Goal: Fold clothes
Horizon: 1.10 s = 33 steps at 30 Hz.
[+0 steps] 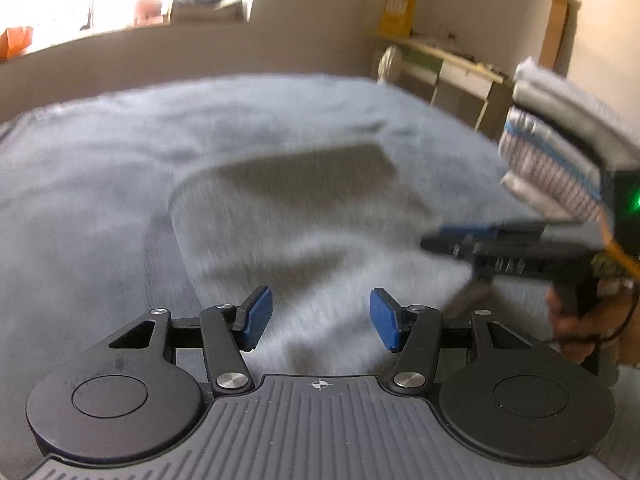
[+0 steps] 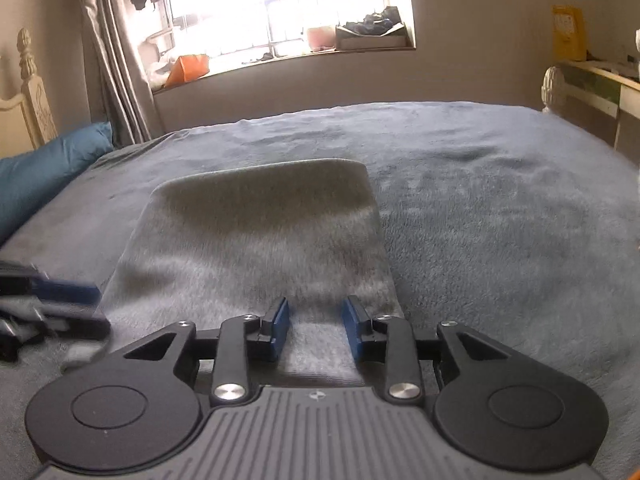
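We are looking at a grey garment (image 2: 256, 232) lying folded into a neat rectangle on the bed (image 2: 500, 216), just ahead of both tongs. We are holding the right tongs (image 2: 316, 328) apart over its near edge, gripping nothing, and the left tongs (image 1: 322, 318) are standing wider apart, also empty. We are judging this piece nearly done, perhaps needing one more fold or a smoothing.

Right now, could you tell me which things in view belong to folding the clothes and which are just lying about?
For the job:
- grey folded cloth on the bed
- left gripper, fingers apart
- right gripper, fingers apart

Lying about:
- blue pillow
- orange bag on the windowsill
- yellow box
- curtain
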### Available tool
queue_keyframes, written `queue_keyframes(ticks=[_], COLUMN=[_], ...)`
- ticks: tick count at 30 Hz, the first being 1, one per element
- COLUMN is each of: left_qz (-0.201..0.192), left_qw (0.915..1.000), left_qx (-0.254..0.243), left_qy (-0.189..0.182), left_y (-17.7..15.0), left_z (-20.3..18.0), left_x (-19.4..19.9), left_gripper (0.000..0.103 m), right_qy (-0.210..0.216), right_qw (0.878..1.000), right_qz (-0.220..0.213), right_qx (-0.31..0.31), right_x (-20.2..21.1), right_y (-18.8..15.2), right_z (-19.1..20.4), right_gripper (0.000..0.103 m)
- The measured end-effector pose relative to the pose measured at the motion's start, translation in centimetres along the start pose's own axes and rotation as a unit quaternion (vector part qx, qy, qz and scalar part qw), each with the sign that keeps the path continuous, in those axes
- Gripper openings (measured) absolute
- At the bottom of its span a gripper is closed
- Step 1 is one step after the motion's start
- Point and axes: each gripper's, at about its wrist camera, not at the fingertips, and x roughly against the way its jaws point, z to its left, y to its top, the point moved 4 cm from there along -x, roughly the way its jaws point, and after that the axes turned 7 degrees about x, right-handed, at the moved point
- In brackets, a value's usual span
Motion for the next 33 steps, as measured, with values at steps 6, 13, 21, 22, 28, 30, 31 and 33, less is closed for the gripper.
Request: queue_keyframes(ticks=[6, 13, 21, 22, 28, 30, 31, 33], left_qz=[-0.005, 0.022, 0.021, 0.030, 0.047, 0.039, 0.042, 0.051], left_qw=[0.9989, 0.9976, 0.9975, 0.9972, 0.9902, 0.9880, 0.9879, 0.9875], left_qx=[-0.018, 0.001, -0.027, -0.019, -0.098, -0.132, -0.137, -0.143], left_qy=[0.043, 0.065, 0.063, 0.066, 0.088, 0.070, 0.058, 0.040], left_y=[1.6, 1.3, 5.5, 5.6, 6.3, 7.0, 7.4, 8.2], left_z=[1.5, 4.0, 2.5, 3.1, 1.2, -0.9, -1.9, -3.8], left_x=[-3.2, -5.7, -7.9, -9.1, -10.6, -9.8, -9.9, -11.1], left_gripper=[0.054, 0.056, 0.055, 0.055, 0.050, 0.050, 0.050, 0.051], right_qy=[0.000, 0.001, 0.011, 0.013, 0.026, 0.032, 0.034, 0.038], right_qw=[1.000, 1.000, 0.999, 0.999, 0.998, 0.998, 0.997, 0.997], right_qz=[-0.006, -0.009, -0.034, -0.037, -0.048, -0.054, -0.056, -0.061], right_qx=[0.003, 0.011, -0.010, -0.010, -0.021, -0.027, -0.029, -0.032], right_x=[0.5, 0.7, 1.0, 1.0, 1.1, 1.3, 1.3, 1.4], right_y=[-0.3, -0.3, -1.0, -1.1, -1.3, -1.6, -1.6, -1.7], right_z=[0.0, 0.0, -0.6, -0.6, -1.1, -1.3, -1.4, -1.5], right_gripper=[0.032, 0.032, 0.032, 0.032, 0.032, 0.032, 0.032, 0.032])
